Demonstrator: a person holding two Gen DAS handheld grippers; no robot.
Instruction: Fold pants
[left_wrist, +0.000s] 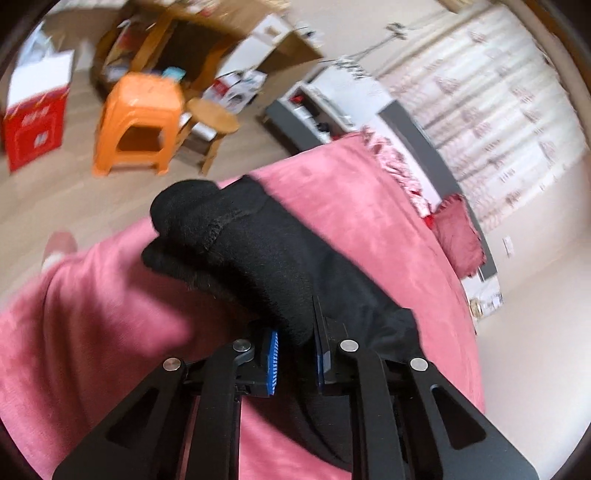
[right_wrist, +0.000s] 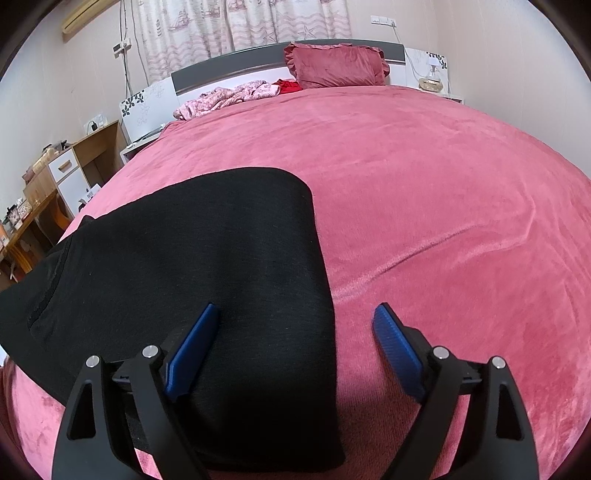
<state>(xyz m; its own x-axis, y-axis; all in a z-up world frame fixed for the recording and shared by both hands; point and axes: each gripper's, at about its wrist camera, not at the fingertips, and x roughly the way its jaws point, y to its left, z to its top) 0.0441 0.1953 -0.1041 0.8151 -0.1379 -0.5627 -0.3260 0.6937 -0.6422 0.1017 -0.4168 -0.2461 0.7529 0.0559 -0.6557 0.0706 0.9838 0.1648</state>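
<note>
Black pants (right_wrist: 207, 251) lie on a pink bedspread (right_wrist: 424, 192), spread flat toward the bed's left side. My right gripper (right_wrist: 295, 332) is open just above the pants' near right edge, its left blue pad (right_wrist: 195, 343) over the cloth and its right pad (right_wrist: 399, 350) over bare bedspread. In the left wrist view my left gripper (left_wrist: 295, 354) is shut on a bunched end of the pants (left_wrist: 236, 243), lifted above the bedspread (left_wrist: 351, 221); the cloth hides the fingertips.
A pink pillow (right_wrist: 336, 64), rumpled pink clothes (right_wrist: 229, 98) and a red garment (right_wrist: 288, 85) lie at the headboard. A wooden desk (right_wrist: 62, 173) stands left of the bed. An orange stool (left_wrist: 140, 118), a small wooden stool (left_wrist: 214, 122) and a red box (left_wrist: 33, 125) stand on the floor.
</note>
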